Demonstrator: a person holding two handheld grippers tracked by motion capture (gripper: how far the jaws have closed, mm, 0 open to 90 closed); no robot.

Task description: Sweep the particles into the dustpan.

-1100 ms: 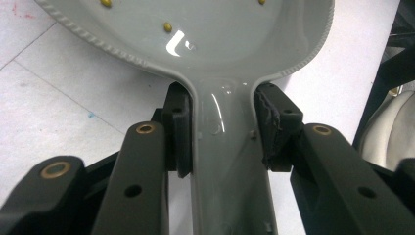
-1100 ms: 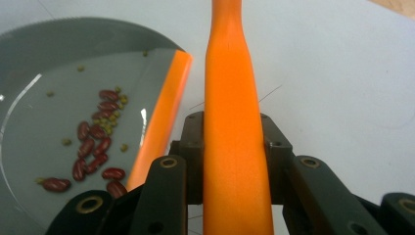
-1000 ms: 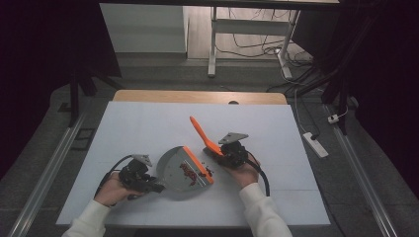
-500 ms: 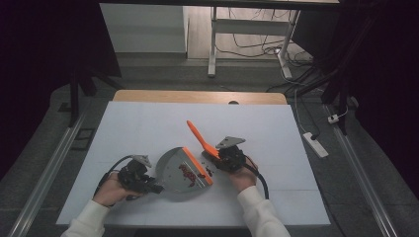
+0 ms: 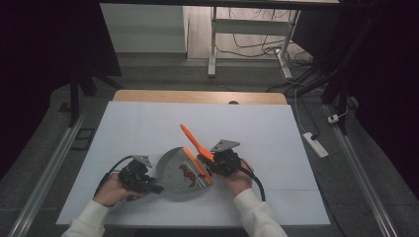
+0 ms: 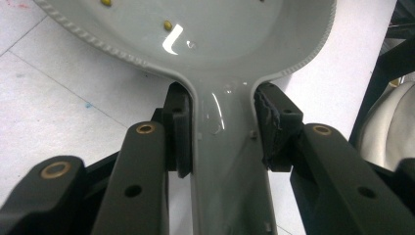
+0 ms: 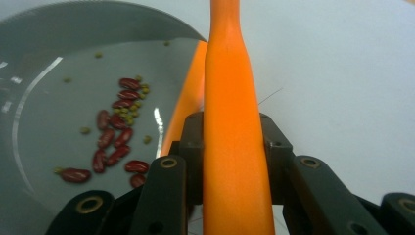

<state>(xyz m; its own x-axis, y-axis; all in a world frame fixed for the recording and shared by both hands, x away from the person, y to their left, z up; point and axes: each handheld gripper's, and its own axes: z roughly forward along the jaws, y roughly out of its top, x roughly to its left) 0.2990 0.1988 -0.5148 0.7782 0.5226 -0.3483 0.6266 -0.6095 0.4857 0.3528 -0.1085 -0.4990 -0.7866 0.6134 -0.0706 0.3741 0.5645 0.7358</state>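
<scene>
A: While looking down from above, hard to say which step is in hand. Sweeping?

B: Sweeping, most likely, and close to its end. Can see the dustpan (image 5: 173, 183) lying flat near the front edge of the desk (image 5: 148, 123), about midway along it. Inside, can make out a small heap of red beans (image 7: 115, 132) with some little green beans (image 7: 128, 117) among them.

A: And held how?

B: Gripped from the left by the left gripper (image 5: 154, 187): jaws closed in on the grey pan handle (image 6: 227, 161), pressing on both sides of it. On the other side, the right gripper (image 5: 211, 160): jaws clamped tight on the handle of the orange brush (image 5: 193, 142). Brush head down at the right edge of the pan, just beside the heap.

A: Any beans left outside, on the desk?

B: Cannot find any around the pan, but too small to be sure from above.

A: So what next?

B: Probably to lift the brush away, then to raise the pan. Calls for a firm grip on the pan handle and a level pan, better tilted slightly back. Otherwise easy to roll the round beans out over the open lip. Calls also for a slow move, without jerks.
</scene>
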